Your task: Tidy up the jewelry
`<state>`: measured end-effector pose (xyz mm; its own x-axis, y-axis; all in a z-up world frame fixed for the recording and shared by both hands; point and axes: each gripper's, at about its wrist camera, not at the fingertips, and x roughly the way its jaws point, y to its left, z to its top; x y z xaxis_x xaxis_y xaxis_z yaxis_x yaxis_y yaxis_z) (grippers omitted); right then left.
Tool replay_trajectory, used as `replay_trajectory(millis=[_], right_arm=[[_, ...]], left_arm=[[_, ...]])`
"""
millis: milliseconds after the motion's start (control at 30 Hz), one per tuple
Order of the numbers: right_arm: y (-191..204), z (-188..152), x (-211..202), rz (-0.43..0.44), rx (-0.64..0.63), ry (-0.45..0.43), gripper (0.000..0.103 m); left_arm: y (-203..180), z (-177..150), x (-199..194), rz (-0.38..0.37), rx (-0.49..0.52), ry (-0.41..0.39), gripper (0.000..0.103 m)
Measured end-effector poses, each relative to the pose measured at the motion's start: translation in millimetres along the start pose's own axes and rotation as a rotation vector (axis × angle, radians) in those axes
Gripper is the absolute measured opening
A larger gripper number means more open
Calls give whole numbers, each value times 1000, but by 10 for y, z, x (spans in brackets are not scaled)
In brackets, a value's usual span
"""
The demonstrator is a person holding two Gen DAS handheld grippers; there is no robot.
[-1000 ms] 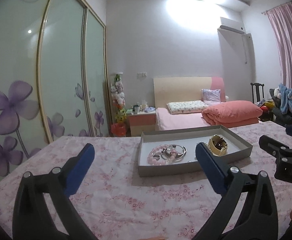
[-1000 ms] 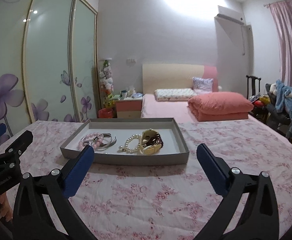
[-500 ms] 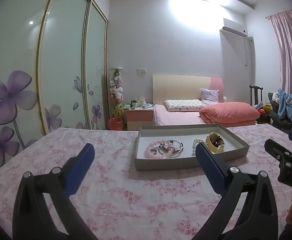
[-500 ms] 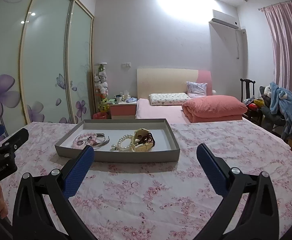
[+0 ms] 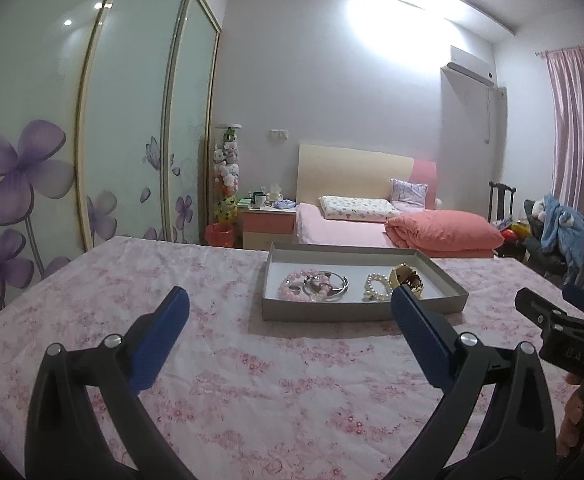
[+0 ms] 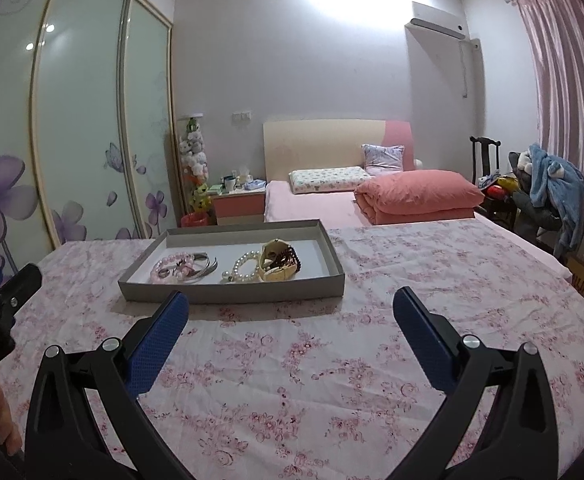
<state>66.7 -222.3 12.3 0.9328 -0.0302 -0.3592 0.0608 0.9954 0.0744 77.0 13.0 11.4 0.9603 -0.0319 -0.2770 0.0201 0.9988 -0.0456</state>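
Observation:
A shallow grey tray [image 5: 355,313] [image 6: 228,292] sits on the pink floral tablecloth ahead of both grippers. Inside lie a pink bead bracelet [image 5: 290,289] [image 6: 168,265], silver bangles [image 5: 331,285] [image 6: 202,267], a pearl bracelet [image 5: 375,286] [image 6: 244,267] and a cream bangle with dark beads [image 5: 407,280] [image 6: 279,264]. My left gripper [image 5: 290,312] is open, short of the tray's near wall, with nothing between its blue pads. My right gripper [image 6: 290,312] is open too, just in front of the tray's right end and holding nothing.
The floral tablecloth [image 6: 431,280] spreads wide to the right of the tray. Behind the table stand a bed with a folded pink quilt [image 6: 415,196], a nightstand [image 6: 238,204], sliding wardrobe doors [image 5: 92,128] and a chair with blue clothing [image 6: 551,188]. The other gripper shows at each view's edge.
Both cameras have tilted up and shifted a little, so the tray sits slightly differently in view. The jewelry lies as before and both grippers stay open.

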Motion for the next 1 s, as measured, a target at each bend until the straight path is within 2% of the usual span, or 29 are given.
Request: replay_trajectory(millis=[200,1000], right_arm=[[-28,18,-8,8,6,-8,101],[33,-10,-17,40,-7,4,101]], left_arm=[[-73,26,-59,16,61,-20,99],[-16,-15,23,27,28,30,99]])
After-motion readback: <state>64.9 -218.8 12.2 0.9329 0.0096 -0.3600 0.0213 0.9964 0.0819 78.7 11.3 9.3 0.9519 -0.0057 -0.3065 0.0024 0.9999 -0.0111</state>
